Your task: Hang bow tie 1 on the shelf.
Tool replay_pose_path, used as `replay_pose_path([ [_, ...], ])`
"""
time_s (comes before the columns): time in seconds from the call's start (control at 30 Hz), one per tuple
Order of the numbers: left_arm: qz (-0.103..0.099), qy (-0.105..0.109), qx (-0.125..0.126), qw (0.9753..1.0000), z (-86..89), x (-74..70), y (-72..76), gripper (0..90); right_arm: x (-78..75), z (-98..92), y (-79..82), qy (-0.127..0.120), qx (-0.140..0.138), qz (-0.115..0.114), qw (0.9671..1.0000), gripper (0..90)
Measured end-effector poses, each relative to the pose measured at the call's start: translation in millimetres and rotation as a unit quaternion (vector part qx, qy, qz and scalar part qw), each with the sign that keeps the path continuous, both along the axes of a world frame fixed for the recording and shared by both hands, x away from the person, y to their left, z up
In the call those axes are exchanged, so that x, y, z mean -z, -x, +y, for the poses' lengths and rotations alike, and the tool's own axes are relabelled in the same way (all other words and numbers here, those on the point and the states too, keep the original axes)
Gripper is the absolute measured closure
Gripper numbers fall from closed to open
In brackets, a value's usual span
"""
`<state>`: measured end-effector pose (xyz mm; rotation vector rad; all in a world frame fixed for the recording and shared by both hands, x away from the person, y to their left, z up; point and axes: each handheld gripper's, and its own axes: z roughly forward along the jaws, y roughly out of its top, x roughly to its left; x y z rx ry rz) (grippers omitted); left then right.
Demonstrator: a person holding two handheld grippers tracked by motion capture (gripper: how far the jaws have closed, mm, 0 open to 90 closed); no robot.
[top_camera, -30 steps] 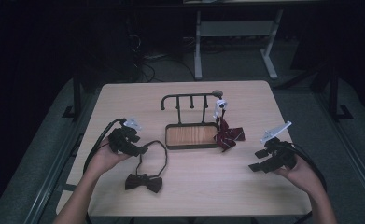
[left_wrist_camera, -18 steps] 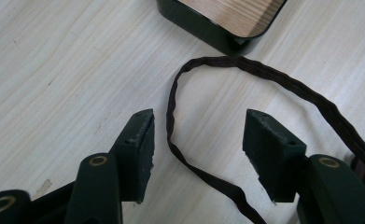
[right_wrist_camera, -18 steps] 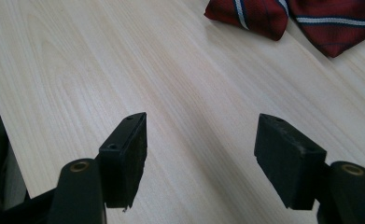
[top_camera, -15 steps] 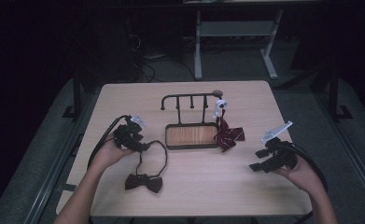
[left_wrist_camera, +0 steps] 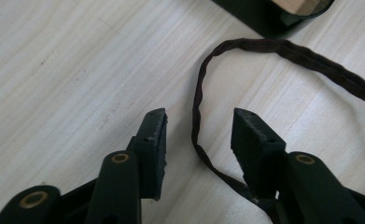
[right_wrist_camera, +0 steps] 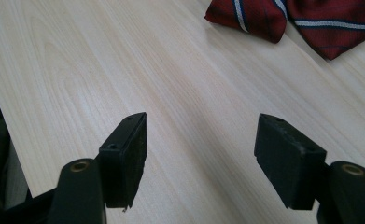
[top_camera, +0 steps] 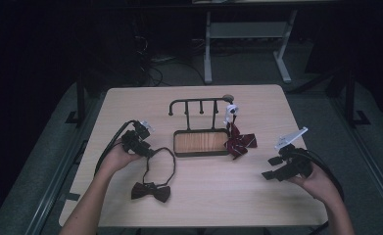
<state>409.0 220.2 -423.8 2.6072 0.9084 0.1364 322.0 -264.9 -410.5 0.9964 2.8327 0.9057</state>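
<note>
- Surface [top_camera: 199, 205]: pale wood-grain top, four edges in the high view, dark floor all round. Broad bare stretches along the near edge between the two hands, and at the far left corner. Judged ample room for either arm to swing without crowding an edge.
- Rack [top_camera: 201, 128]: black stand, its wood-floored tray under a rail of upright pegs, at mid-surface toward the far side. The left end of the rail carries nothing.
- Striped bow tie [top_camera: 239, 142]: dark red with pale stripes, hung from the right end of the rail, its wings resting at the tray's right corner. In the right gripper view it lies ahead of the jaws [right_wrist_camera: 292, 18].
- Dark bow tie [top_camera: 151, 191]: brown-black, flat on the surface, left of centre, near the front edge. Its neck strap [top_camera: 160, 161] loops from the knot back toward the tray.
- Left gripper [top_camera: 147, 148]: since a second ago it has travelled right and forward to the top of the loop. In its own view [left_wrist_camera: 196, 135] the jaws stand moderately apart and the strap [left_wrist_camera: 196, 112] runs between them, gripped by neither. Judged: pick-up is imminent, and closing here would catch the strap for a lift to the rail.
- Right gripper [top_camera: 270, 169]: unmoved over that second, low over bare wood near the right edge, well apart from both ties. Jaws wide open, holding nothing [right_wrist_camera: 201, 140].
</note>
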Motion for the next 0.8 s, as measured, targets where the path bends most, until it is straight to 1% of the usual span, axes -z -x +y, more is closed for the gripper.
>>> replay_pose_path([
  [0.1,0.003,-0.001,-0.001,1.0000,-0.5,2.3,-1.6,62.0,-0.7,0.7,0.0,-0.002,-0.002,-0.003,1.0000,34.4],
  [0.2,0.007,-0.009,-0.002,0.9999,-1.2,4.2,-2.6,65.2,-1.4,1.1,0.1,-0.003,-0.005,-0.004,1.0000,34.4],
  [0.27,0.008,-0.010,0.000,0.9999,-2.3,5.6,-2.5,68.0,-1.4,1.3,0.1,-0.003,-0.005,-0.004,1.0000,34.4],
  [0.3,0.007,-0.014,0.004,0.9999,-2.7,5.9,-3.0,69.3,-1.3,1.4,0.2,-0.003,-0.005,-0.004,1.0000,34.4],
  [0.33,0.008,-0.016,0.002,0.9998,-3.3,6.5,-2.8,70.6,-1.2,1.4,0.1,-0.003,-0.005,-0.004,1.0000,34.4],
  [0.37,0.010,-0.021,0.006,0.9997,-3.3,6.7,-3.4,72.2,-1.2,1.4,0.1,-0.003,-0.005,-0.004,1.0000,34.4],
  [0.47,0.012,-0.027,0.004,0.9996,-4.3,8.7,-4.0,75.9,-1.3,1.5,0.0,-0.004,-0.005,-0.006,1.0000,34.4],
  [0.67,0.015,-0.031,0.005,0.9994,-5.7,10.5,-4.8,78.7,-1.7,2.2,0.2,-0.006,-0.006,-0.006,0.9999,34.4],
  [0.8,0.016,-0.035,0.009,0.9992,-6.3,11.8,-5.0,83.2,-2.1,2.0,0.4,-0.006,-0.005,-0.006,1.0000,34.4],
])
